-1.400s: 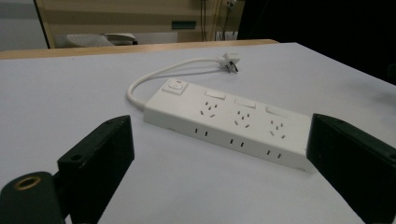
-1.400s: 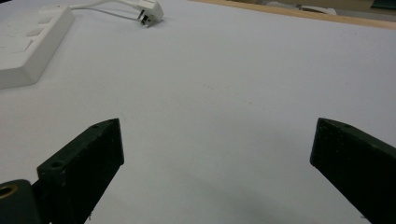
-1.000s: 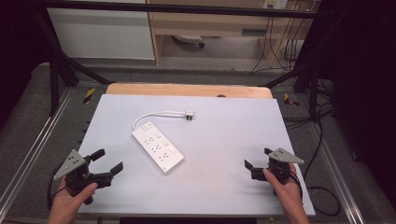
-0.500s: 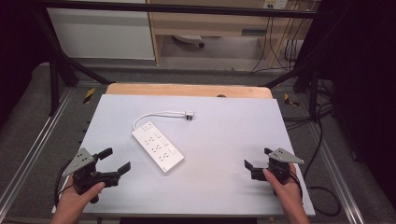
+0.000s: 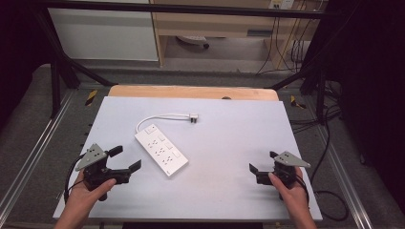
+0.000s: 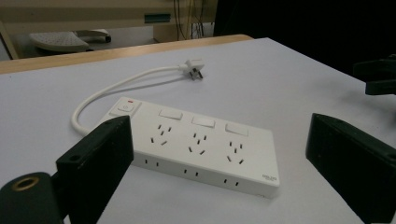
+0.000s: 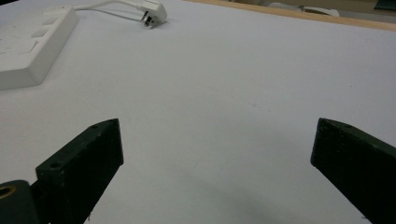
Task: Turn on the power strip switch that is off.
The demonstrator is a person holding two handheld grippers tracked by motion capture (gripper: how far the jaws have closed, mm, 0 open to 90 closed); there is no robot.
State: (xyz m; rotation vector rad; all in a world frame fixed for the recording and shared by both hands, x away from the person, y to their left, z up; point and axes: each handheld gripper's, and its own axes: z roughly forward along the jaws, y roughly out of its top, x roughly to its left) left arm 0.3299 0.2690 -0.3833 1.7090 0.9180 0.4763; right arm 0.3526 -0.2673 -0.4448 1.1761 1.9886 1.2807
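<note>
Lying flat and slantwise on the pale tabletop (image 5: pixel 224 143), left of its middle: white power strip (image 5: pixel 160 152), switch end pointing away from the person, three socket groups facing up. Curling from that far end, white cord (image 5: pixel 157 117), ending in the plug (image 5: pixel 193 117) resting on the tabletop beyond the strip. Hovering near the front-left corner, left tongs (image 5: pixel 125 159), gaping wide, gripping nothing, aiming at the strip's long side, close beside it but not touching. Sitting near the front-right corner, right tongs (image 5: pixel 263 162), likewise spread wide and empty, well apart from the strip, facing bare tabletop. Holding each pair from below, one hand apiece, forearms entering from the near edge
</note>
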